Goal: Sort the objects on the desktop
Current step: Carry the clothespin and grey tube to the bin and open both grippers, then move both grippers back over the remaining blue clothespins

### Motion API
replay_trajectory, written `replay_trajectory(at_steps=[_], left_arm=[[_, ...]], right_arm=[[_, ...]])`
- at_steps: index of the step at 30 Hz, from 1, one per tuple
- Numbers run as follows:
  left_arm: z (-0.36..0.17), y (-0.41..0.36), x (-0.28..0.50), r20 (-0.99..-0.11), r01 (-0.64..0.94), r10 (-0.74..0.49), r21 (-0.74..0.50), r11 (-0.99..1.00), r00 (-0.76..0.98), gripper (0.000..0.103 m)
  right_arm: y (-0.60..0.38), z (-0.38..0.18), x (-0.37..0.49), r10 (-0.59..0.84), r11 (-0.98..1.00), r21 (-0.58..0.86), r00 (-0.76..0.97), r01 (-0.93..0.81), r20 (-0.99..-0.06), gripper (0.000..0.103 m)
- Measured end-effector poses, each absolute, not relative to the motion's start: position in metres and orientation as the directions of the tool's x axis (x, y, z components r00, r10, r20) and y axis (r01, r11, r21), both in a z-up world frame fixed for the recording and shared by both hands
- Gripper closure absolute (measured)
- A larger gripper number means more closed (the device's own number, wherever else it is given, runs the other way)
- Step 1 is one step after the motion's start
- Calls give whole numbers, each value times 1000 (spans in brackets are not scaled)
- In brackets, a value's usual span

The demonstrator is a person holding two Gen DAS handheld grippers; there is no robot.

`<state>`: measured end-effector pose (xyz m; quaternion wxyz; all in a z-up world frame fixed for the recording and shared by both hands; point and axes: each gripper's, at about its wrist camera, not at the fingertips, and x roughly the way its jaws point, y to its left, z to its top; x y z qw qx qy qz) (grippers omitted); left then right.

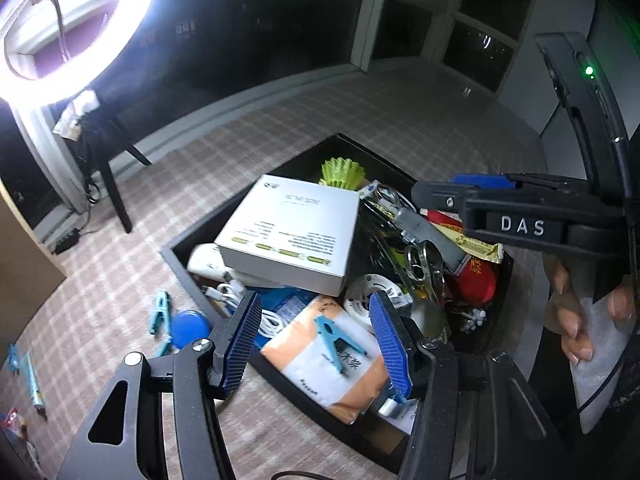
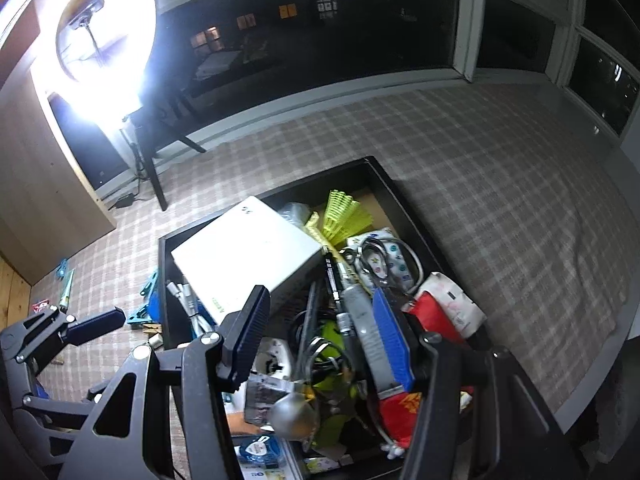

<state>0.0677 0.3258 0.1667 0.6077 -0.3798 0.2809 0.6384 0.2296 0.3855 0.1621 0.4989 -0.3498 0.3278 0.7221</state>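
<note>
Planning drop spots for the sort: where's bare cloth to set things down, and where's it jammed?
Free: checked tablecloth right of and beyond the black tray, up to the window sill. Crowded: the tray itself, piled around the white box; cloth left of it is littered with blue clips and a tube.

Black tray (image 1: 182,258) crammed, white box (image 1: 288,232) blocking its far left, scissors (image 2: 374,258) and cables tangled mid-tray, open checked tablecloth (image 2: 500,184) beyond and right, clips (image 1: 160,312) scattered left

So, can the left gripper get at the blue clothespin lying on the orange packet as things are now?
Probably yes. The blue clothespin lies on top of the orange packet, uncovered, and the left gripper hangs open with a finger on each side of it.
</note>
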Motion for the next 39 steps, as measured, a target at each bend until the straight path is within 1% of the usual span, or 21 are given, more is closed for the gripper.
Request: replay_trajectory(at_steps=[11, 19, 21, 26, 33, 36, 39], left_arm=[[183, 305, 47, -804, -986, 594, -80, -146, -23, 50], [172, 288, 8, -822, -971, 563, -58, -232, -86, 50], [164, 279, -12, -832, -960, 541, -42, -276, -119, 50], [142, 249, -76, -862, -910, 479, -50, -413, -170, 50], [111, 190, -173, -900, -803, 363, -25, -595, -241, 50], [101, 170, -199, -907, -771, 339, -26, -636, -249, 50], [94, 160, -208, -913, -766, 336, -42, -642, -232, 51]], right_arm=[[368, 177, 190, 487, -382, 125, -314, -916, -815, 50], [361, 173, 155, 451, -445, 143, -359, -884, -817, 49], [358, 167, 141, 430, -468, 150, -373, -871, -822, 49], [353, 153, 105, 375, -520, 159, -391, -839, -840, 49], [344, 135, 55, 296, -599, 161, -403, -785, -866, 49], [338, 122, 39, 248, -622, 168, -396, -765, -884, 49], [330, 107, 27, 214, -630, 165, -375, -759, -902, 49]])
